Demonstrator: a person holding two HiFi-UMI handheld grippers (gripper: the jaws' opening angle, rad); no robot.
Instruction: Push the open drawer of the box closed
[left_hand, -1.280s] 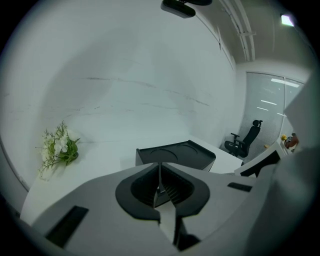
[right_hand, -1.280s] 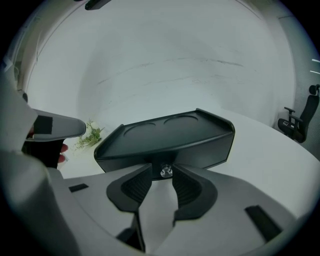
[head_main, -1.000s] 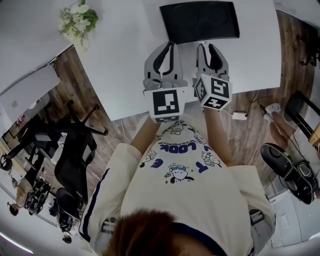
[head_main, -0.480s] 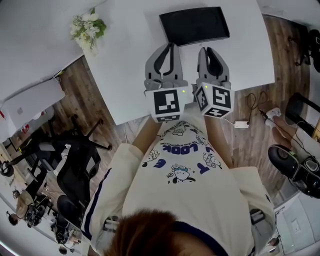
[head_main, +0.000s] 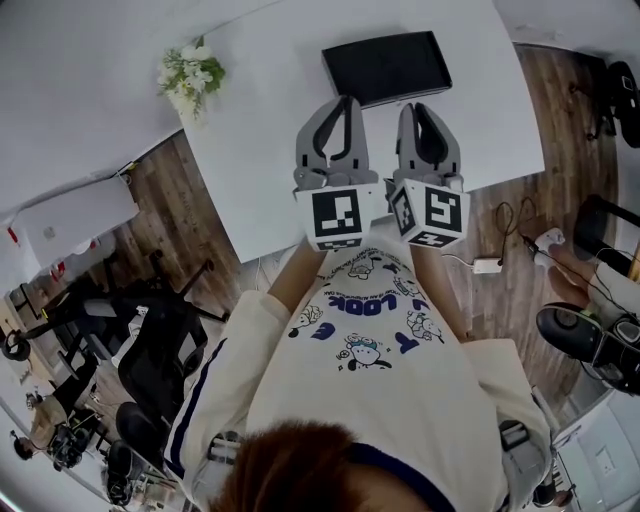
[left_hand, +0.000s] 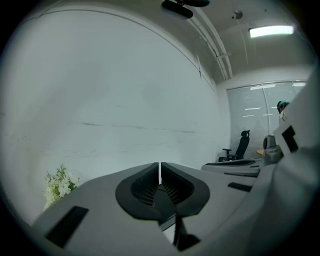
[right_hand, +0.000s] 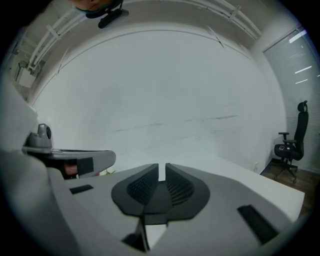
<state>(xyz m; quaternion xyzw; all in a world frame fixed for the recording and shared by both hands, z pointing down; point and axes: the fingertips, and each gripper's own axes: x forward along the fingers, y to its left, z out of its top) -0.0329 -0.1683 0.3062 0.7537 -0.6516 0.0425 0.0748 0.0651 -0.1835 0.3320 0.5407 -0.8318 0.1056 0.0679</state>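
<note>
Our left gripper (head_main: 345, 100) and right gripper (head_main: 421, 106) hang side by side, both clenched on nothing. The black box (head_main: 386, 66) lies at twelve o'clock on the table (head_main: 260, 150), just past their tips. That gap has barely altered this last second, so we judge the push not begun

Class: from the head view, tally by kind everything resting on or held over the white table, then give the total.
Black box: 1
Bunch of white flowers: 1
Grippers: 2 (left gripper, right gripper)
Total: 4
</note>
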